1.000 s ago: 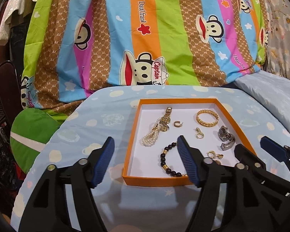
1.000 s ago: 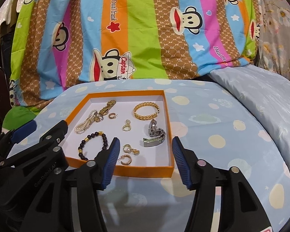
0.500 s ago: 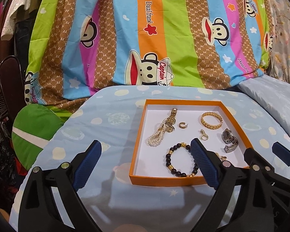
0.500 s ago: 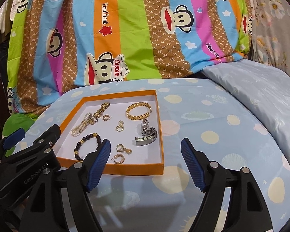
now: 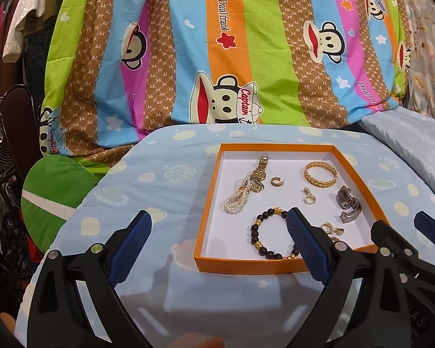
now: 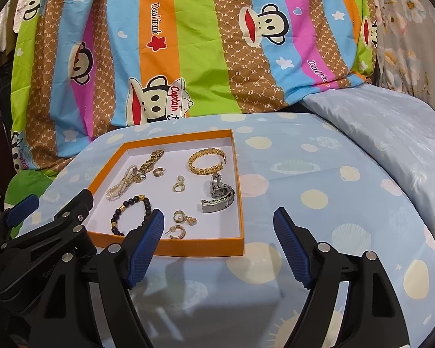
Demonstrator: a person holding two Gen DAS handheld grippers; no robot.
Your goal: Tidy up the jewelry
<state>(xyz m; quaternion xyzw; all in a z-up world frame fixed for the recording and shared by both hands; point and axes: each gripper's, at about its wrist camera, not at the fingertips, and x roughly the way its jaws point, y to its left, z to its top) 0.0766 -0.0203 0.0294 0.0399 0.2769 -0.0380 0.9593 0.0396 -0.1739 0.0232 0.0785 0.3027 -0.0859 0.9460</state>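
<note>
Two tools just before jewelry tray

- "Daulfrank" runs down the orange stripe of the sheet.
- "Captain" in red sits on the monkey's cap.
- "PF" repeats across the brown stripes.

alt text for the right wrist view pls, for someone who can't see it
An orange tray on a blue spotted cloth holds a gold bangle, steel watch, dark bead bracelet, pearl strand and small gold earrings. The right hand-held gripper is open and empty in front of it, before a striped cartoon-monkey sheet.
</note>
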